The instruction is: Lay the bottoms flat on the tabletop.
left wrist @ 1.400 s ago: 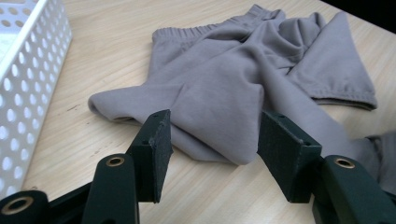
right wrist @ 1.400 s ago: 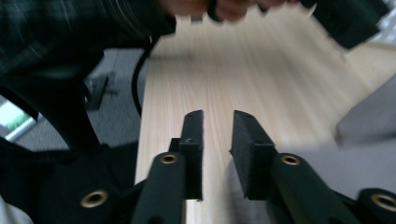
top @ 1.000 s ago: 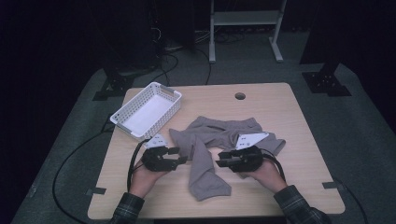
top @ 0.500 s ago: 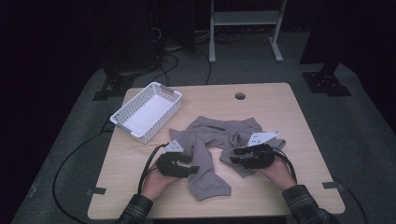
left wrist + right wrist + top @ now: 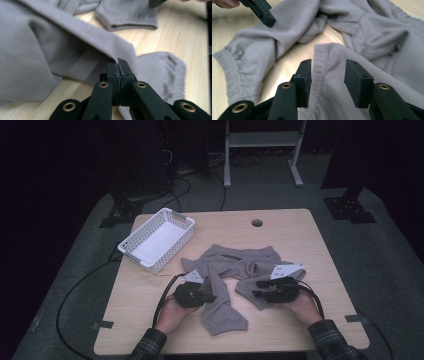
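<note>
grey trousers [image 5: 235,270] lie crumpled mid-table toward the near edge. left gripper [image 5: 119,65] has just clamped on a leg's fold; right gripper [image 5: 327,75] straddles the other cuff, jaws apart. next: close right, then lift together.

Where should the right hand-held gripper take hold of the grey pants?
Grip the ribbed cuff edge of the grey pants leg lying flat between the open right hand-held gripper jaws, coming in low along the table: that hem is a firm, exposed edge.
</note>
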The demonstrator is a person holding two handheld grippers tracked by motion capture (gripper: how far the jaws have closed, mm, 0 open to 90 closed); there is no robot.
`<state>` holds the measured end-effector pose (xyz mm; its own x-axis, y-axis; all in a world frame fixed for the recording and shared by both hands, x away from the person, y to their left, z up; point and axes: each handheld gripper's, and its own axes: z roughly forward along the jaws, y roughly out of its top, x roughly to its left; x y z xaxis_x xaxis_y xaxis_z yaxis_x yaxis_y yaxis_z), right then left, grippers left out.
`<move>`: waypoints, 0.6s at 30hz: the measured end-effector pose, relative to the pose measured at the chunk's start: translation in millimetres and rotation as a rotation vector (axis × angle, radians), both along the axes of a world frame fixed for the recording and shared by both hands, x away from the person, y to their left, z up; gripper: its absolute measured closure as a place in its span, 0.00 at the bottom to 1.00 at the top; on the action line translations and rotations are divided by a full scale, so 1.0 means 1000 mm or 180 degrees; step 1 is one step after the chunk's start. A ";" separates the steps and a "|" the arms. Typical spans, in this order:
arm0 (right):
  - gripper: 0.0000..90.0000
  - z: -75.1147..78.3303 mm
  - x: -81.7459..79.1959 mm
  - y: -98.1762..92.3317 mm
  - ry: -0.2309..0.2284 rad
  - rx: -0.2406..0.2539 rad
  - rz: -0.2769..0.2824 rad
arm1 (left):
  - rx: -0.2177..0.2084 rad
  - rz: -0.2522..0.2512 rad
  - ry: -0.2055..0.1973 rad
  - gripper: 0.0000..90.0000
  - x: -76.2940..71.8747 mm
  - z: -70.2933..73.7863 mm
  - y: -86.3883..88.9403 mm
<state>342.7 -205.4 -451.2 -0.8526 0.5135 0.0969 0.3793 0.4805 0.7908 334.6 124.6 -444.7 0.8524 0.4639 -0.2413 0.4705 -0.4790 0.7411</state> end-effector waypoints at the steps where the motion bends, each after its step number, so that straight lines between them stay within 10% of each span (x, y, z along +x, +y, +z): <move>1: 0.62 0.000 -0.001 0.003 -0.0004 0.0009 0.0026 | -0.0056 -0.0009 -0.0051 0.99 -0.002 0.006 0.003; 9: 0.61 0.000 -0.002 0.024 -0.0045 -0.0009 0.0187 | -0.0090 0.0083 -0.0402 0.99 -0.015 0.043 0.039; 18: 0.61 0.002 -0.006 0.030 -0.0082 -0.0004 0.0235 | 0.0264 0.0642 -0.0262 0.99 -0.012 0.025 0.109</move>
